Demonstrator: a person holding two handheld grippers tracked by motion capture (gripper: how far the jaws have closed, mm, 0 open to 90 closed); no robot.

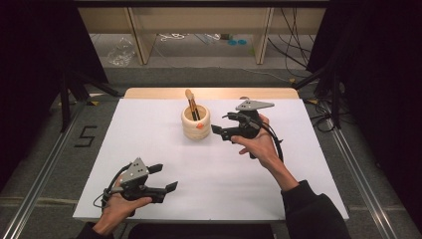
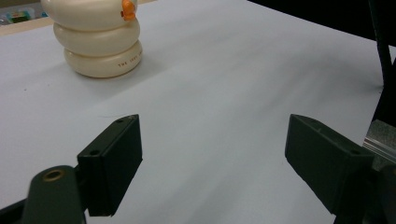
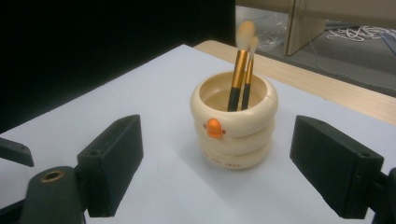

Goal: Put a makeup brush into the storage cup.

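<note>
From the high view, the person's left hand (image 1: 115, 204) is resting low at the near left edge of the white table (image 1: 149, 144), wrapping the left gripper (image 1: 164, 179) with its jaws standing apart and pointing right across the table. The right hand (image 1: 259, 144) is reaching forward with the forearm angling up from the near right corner, holding the right gripper (image 1: 219, 132) just beside the cream holder (image 1: 195, 122), its tips pointing left at the holder's side and standing apart. The holder is sitting near the far middle of the table, with two brushes (image 1: 191, 104) standing in it.

In the left gripper view, the left gripper (image 2: 212, 154) is hovering level over bare table (image 2: 224, 70), its jaws spread wide with nothing between them. The holder (image 2: 100, 46) is sitting well apart at the upper left, an orange knob (image 2: 127, 9) showing on its side.

In the right gripper view, the right gripper (image 3: 217, 158) is facing the holder (image 3: 233, 128) head on, jaws wide apart and framing it on either side without touching. The brushes (image 3: 240, 70) are leaning upright inside, pale tufts up, gold ferrules above black handles. The orange knob (image 3: 214, 126) is facing the camera.
</note>
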